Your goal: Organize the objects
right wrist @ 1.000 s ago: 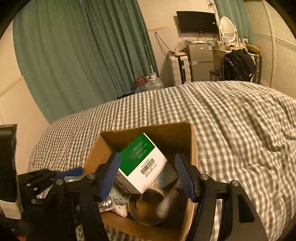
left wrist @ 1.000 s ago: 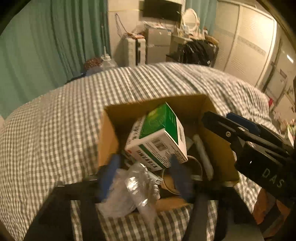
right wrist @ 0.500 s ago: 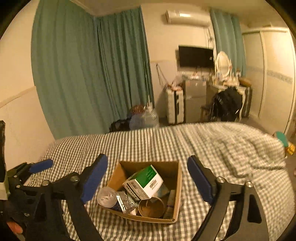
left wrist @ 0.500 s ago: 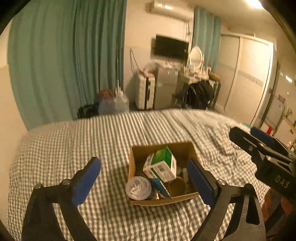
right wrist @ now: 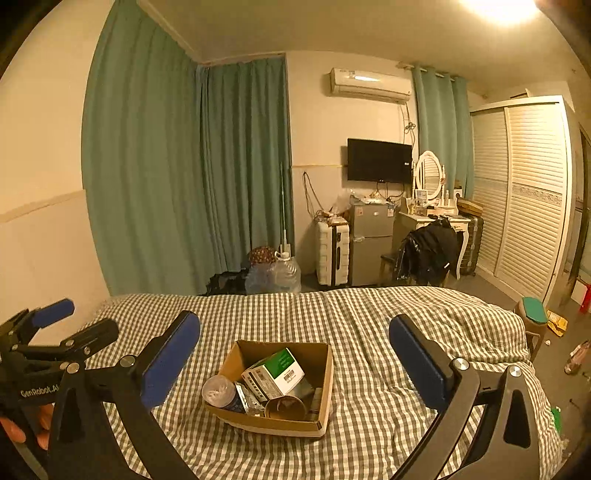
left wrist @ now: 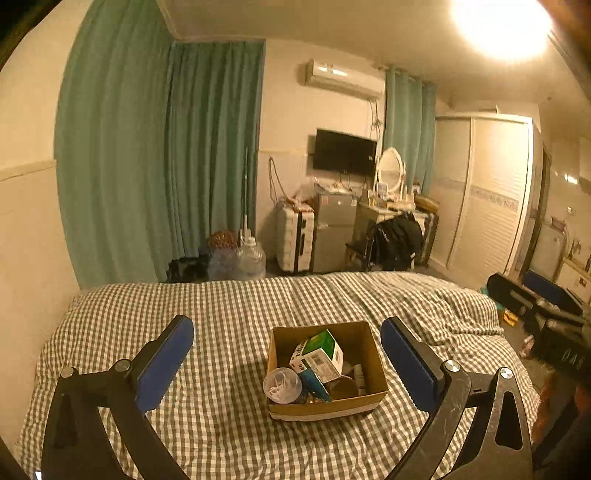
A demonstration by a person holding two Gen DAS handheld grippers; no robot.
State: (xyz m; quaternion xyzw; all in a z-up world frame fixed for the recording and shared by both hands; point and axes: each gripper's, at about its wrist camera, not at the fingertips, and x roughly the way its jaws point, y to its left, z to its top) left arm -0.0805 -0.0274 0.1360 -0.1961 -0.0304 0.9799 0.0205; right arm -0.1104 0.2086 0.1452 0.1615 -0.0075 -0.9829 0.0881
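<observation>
Seemingly you were finished: everything lay inside the cardboard box (left wrist: 326, 373), while both grippers (left wrist: 287, 356) (right wrist: 294, 349) hovered above it, spread wide, empty.

Bedroom, warm yellow light from a ceiling lamp (left wrist: 502, 26) at upper right. Near: bed (right wrist: 388, 317) under a grey-and-white checked cover, filling the lower frame. Left wall (right wrist: 40, 155) pale, with a horizontal trim line. Green curtains (right wrist: 184, 177) cover the far left corner; a second curtain (right wrist: 439, 133) hangs further right. Far wall: air conditioner (right wrist: 369, 85) high up, TV (right wrist: 379, 160) below it. On the floor along the far wall, left to right: water jugs (right wrist: 284, 275), white suitcase (right wrist: 333, 253), small grey fridge (right wrist: 371, 243), dressing table (right wrist: 432, 216) with oval mirror (right wrist: 428, 173), chair draped with dark clothes (right wrist: 428, 251). Right: white louvred wardrobe (right wrist: 524, 192). Stool with green seat (right wrist: 533, 310) by the bed's right side.
</observation>
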